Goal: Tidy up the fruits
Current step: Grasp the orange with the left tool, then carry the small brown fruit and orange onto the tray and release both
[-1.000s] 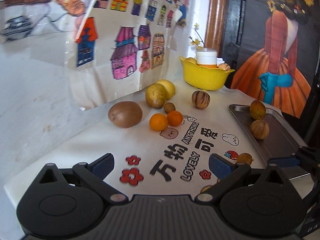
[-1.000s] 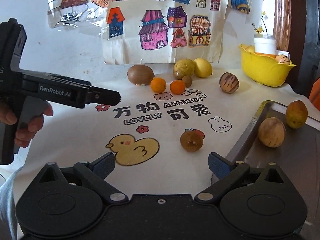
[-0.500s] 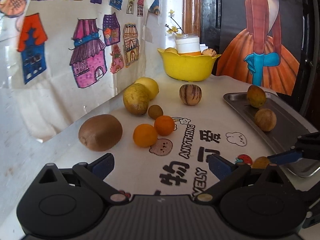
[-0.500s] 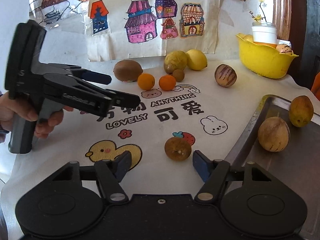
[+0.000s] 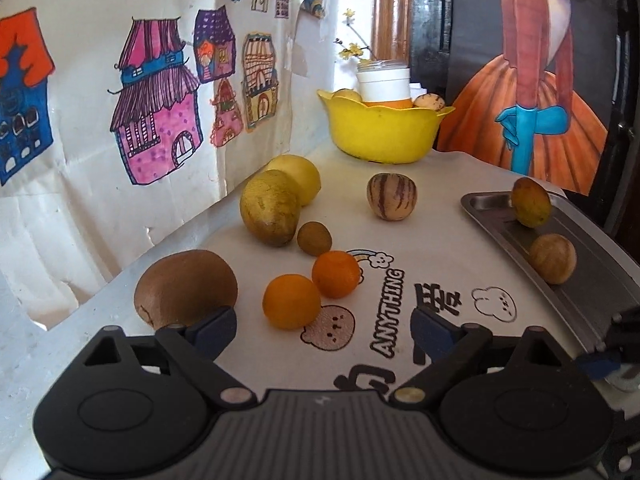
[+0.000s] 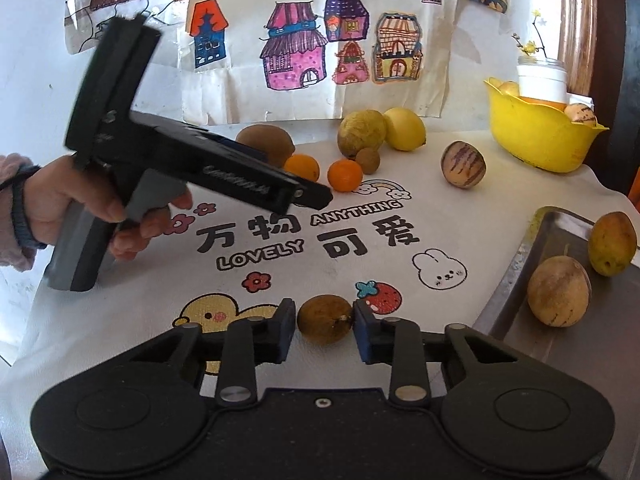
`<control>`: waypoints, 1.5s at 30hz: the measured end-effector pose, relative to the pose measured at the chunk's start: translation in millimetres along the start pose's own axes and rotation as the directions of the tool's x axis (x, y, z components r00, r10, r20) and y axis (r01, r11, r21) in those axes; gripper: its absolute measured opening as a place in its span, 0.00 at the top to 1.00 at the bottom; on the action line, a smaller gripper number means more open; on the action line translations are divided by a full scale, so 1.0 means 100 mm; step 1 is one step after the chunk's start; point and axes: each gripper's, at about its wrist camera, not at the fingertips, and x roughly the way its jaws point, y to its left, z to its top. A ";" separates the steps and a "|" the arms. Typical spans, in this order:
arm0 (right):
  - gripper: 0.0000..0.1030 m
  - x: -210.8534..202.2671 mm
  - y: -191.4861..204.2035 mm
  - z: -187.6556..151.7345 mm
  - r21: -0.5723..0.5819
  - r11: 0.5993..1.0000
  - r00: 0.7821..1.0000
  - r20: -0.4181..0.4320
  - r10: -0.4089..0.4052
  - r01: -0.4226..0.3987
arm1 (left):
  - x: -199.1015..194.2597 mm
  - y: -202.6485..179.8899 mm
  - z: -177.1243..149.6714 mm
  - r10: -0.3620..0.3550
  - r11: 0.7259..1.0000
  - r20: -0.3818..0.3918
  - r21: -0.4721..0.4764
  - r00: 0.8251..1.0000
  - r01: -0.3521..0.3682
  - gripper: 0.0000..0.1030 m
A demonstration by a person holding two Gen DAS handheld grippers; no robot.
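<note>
A counter (image 6: 500, 216) covered by a white cloth printed with cartoon animals and black lettering stands against a wall hung with children's drawings of coloured houses. The landmark is a rectangular steel tray (image 6: 516, 276) at the counter's right edge; it already holds two yellow-brown round fruits.

Just left of the tray's near corner, a small brown oval fruit (image 6: 325, 319) rests on the cloth, its long axis lying crosswise between the two blue pads of the right claw (image 6: 325, 322). That claw has just been closing and now pinches the fruit from both sides. The tray lies directly to the right of this claw, so the right hand is by far the nearer one for carrying the fruit across.

Farther left of the tray, the left claw (image 5: 322, 322) has begun narrowing but is wide and empty, pointing at a small round orange citrus (image 5: 291, 301) just ahead of it.
</note>
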 end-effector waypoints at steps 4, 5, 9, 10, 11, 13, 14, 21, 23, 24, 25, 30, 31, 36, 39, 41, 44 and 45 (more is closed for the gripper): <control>0.69 0.03 0.02 0.03 -0.014 1.000 1.000 -0.003 0.002 -0.002 | 0.07 0.04 0.04 0.001 0.999 -0.005 -0.037 1.000 -0.001 0.14; 0.69 0.04 0.02 0.04 -0.016 1.000 1.000 -0.003 0.003 -0.003 | 0.08 0.05 0.04 0.000 0.999 -0.005 -0.043 1.000 0.000 0.16; 0.69 0.11 0.01 0.10 -0.020 1.000 1.000 -0.008 0.004 -0.004 | 0.13 0.06 0.07 0.008 0.998 -0.006 -0.065 1.000 -0.008 0.20; 0.69 0.13 0.01 0.12 -0.020 1.000 1.000 -0.009 0.005 -0.005 | 0.14 0.07 0.08 0.010 0.997 -0.010 -0.070 1.000 -0.011 0.20; 0.70 0.14 0.01 0.13 -0.019 1.000 1.000 -0.010 0.006 -0.006 | 0.15 0.07 0.08 0.013 0.997 -0.013 -0.075 1.000 -0.014 0.22; 0.70 0.17 0.01 0.15 -0.022 1.000 1.000 -0.009 0.005 -0.005 | 0.18 0.07 0.09 0.022 0.996 -0.021 -0.081 1.000 -0.024 0.25; 0.70 0.18 0.01 0.15 -0.023 1.000 1.000 -0.009 0.006 -0.006 | 0.19 0.07 0.09 0.027 0.996 -0.025 -0.085 0.999 -0.029 0.28; 0.69 0.19 0.00 0.16 -0.023 1.000 1.000 -0.010 0.008 -0.008 | 0.25 0.09 0.10 0.057 0.993 -0.044 -0.100 0.997 -0.061 0.50; 0.69 0.19 0.01 0.16 -0.022 1.000 1.000 -0.009 0.007 -0.007 | 0.25 0.09 0.11 0.059 0.993 -0.046 -0.103 0.997 -0.063 0.57; 0.69 0.18 0.00 0.16 -0.021 1.000 1.000 -0.008 0.007 -0.007 | 0.25 0.09 0.11 0.070 0.992 -0.049 -0.099 0.996 -0.074 0.61; 0.69 0.18 0.01 0.16 -0.020 1.000 1.000 -0.008 0.006 -0.006 | 0.25 0.09 0.11 0.077 0.992 -0.051 -0.096 0.996 -0.082 0.63; 0.69 0.18 0.01 0.15 -0.016 1.000 1.000 -0.009 0.007 -0.007 | 0.18 0.08 0.08 0.067 0.992 -0.065 -0.098 0.996 -0.074 0.63; 0.69 0.17 0.01 0.15 -0.015 1.000 1.000 -0.010 0.007 -0.008 | 0.16 0.07 0.07 0.067 0.993 -0.070 -0.092 0.995 -0.073 0.63; 0.70 0.09 -0.01 0.09 -0.003 1.000 1.000 -0.011 0.010 -0.011 | 0.05 -0.02 0.02 0.049 0.995 -0.094 -0.084 0.994 -0.057 0.63; 0.70 0.00 -0.02 0.02 0.006 1.000 1.000 -0.003 0.009 -0.009 | -0.02 -0.11 -0.01 0.038 0.995 -0.106 -0.084 0.994 -0.047 0.63; 0.70 -0.09 -0.04 -0.02 0.015 1.000 1.000 0.004 0.007 -0.007 | -0.08 -0.18 -0.02 0.029 0.995 -0.109 -0.089 0.994 -0.039 0.63; 0.70 -0.23 -0.09 -0.08 0.027 1.000 1.000 0.015 -0.003 0.002 | -0.16 -0.30 -0.03 0.007 0.995 -0.109 -0.094 0.994 -0.017 0.63; 0.70 -0.28 -0.11 -0.09 0.032 0.999 1.000 0.020 -0.010 0.009 | -0.19 -0.35 -0.03 -0.001 0.996 -0.106 -0.089 0.994 -0.009 0.63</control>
